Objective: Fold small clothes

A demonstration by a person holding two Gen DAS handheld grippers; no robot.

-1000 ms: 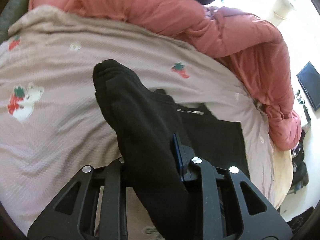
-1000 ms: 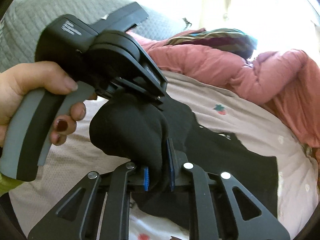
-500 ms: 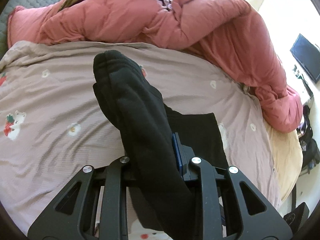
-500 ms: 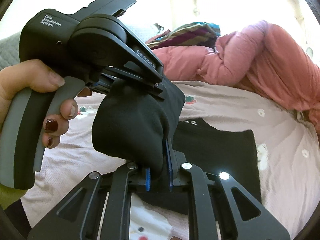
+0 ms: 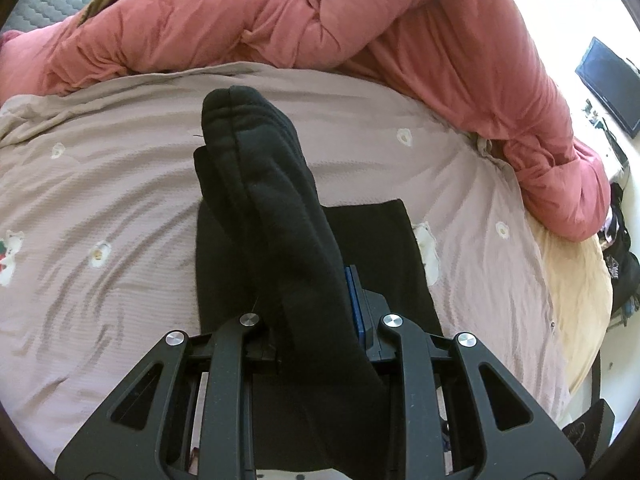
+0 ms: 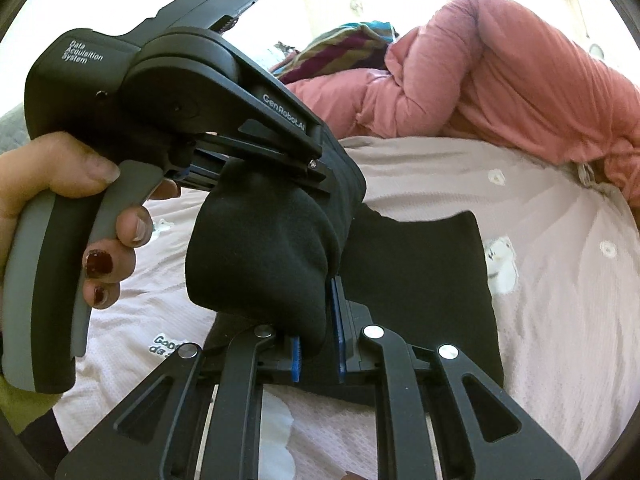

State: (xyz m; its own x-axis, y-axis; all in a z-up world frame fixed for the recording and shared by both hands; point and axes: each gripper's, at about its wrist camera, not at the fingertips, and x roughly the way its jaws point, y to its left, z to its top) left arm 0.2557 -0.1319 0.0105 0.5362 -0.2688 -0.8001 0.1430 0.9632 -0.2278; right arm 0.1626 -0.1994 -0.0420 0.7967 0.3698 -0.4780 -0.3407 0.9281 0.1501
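Note:
A black garment (image 5: 272, 216) is held up over the bed, its lower part lying flat on the beige bedsheet (image 5: 100, 184). My left gripper (image 5: 316, 320) is shut on a thick fold of it. My right gripper (image 6: 318, 344) is shut on another bunched fold of the black garment (image 6: 260, 256). The left gripper's body (image 6: 168, 112), held by a hand (image 6: 60, 184), shows close above the right one, clamping the same cloth. The flat part of the garment (image 6: 420, 280) spreads right of both.
A pink duvet (image 5: 360, 28) is piled along the far and right side of the bed. A striped cloth (image 6: 344, 44) lies behind it. A dark screen (image 5: 608, 80) stands at the right beyond the bed edge.
Both grippers have lifted and swung with the garment; more of the pink duvet and far bed shows. The flat black part now lies more squarely below.

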